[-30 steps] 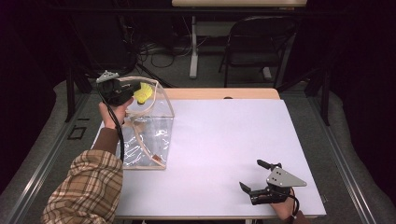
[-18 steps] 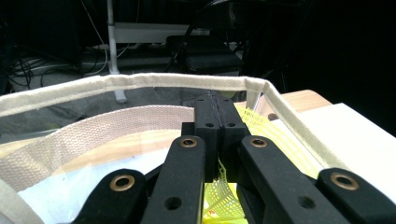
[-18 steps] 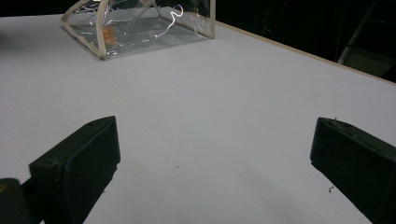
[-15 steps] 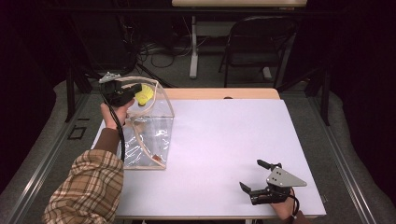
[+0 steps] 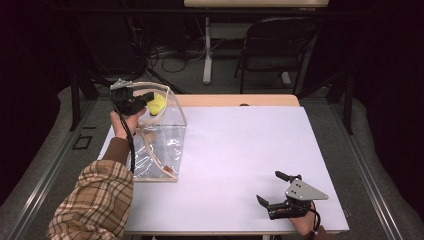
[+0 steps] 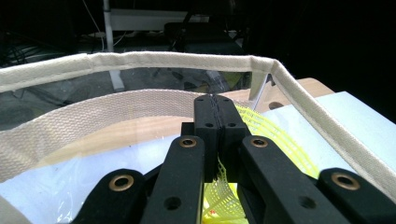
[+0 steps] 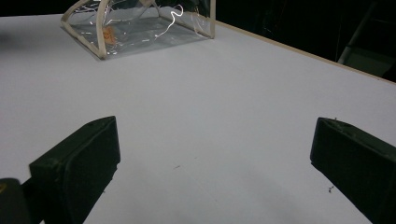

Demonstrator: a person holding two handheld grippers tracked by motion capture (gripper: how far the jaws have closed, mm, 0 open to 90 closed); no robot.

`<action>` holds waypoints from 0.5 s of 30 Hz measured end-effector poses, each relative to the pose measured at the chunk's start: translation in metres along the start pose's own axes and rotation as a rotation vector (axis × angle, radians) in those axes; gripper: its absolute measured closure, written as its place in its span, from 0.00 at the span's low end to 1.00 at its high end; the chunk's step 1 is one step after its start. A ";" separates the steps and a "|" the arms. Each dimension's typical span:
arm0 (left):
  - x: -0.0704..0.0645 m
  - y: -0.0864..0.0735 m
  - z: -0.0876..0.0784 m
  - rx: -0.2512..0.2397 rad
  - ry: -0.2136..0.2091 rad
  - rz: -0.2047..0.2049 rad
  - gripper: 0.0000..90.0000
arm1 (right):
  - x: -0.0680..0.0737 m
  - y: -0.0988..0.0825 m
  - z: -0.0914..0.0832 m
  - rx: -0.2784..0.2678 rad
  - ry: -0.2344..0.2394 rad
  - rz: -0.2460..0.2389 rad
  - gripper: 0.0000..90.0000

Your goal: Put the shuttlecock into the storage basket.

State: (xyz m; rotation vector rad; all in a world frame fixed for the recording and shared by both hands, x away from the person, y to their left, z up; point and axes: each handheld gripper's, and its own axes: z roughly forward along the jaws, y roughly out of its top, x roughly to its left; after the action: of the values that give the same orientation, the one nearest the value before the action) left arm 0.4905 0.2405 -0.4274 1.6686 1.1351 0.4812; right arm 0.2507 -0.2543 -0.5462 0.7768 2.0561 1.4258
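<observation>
A clear plastic bag (image 5: 167,145) with cream fabric trim stands open on the left of the white table (image 5: 240,150). My left gripper (image 5: 148,101) hovers at the bag's top rim (image 6: 140,60), shut on a yellow mesh item (image 5: 158,105). In the left gripper view the yellow mesh (image 6: 275,137) is pinched between the closed jaws and spills to the right, just inside the trim. My right gripper (image 5: 269,187) rests near the table's front right edge, open, with only bare tabletop between its jaws (image 7: 215,154). The bag (image 7: 140,28) lies far off in the right gripper view.
A strap (image 6: 93,116) arcs across the bag's mouth. A wooden strip (image 5: 235,100) borders the table's far edge. A dark chair (image 5: 280,50) and cables stand on the floor beyond. A person's plaid sleeve (image 5: 95,200) comes in at the lower left.
My left gripper, with the yellow mesh in it, has edged slightly to the right over the bag's mouth. The right gripper has stayed where it was.
</observation>
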 end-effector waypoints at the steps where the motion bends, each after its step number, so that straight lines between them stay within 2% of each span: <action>1: 0.000 0.000 0.001 0.000 -0.001 -0.003 1.00 | 0.000 0.000 0.000 0.000 0.000 0.000 0.01; 11: 0.001 -0.002 0.007 0.024 -0.011 -0.010 0.97 | 0.000 0.000 0.000 0.000 0.001 0.000 0.01; 12: 0.002 -0.002 0.008 0.028 -0.015 -0.011 0.91 | 0.000 0.000 0.000 0.000 0.001 -0.001 0.01; 13: 0.002 -0.003 0.008 0.032 -0.020 -0.012 0.80 | 0.000 0.000 0.000 0.000 0.001 0.000 0.01; 15: 0.003 -0.003 0.007 0.023 -0.028 -0.019 0.68 | 0.000 0.000 0.000 0.001 0.001 0.000 0.01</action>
State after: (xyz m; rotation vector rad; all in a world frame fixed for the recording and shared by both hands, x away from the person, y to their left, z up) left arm 0.4962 0.2397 -0.4334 1.6779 1.1393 0.4334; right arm 0.2506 -0.2543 -0.5462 0.7764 2.0574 1.4260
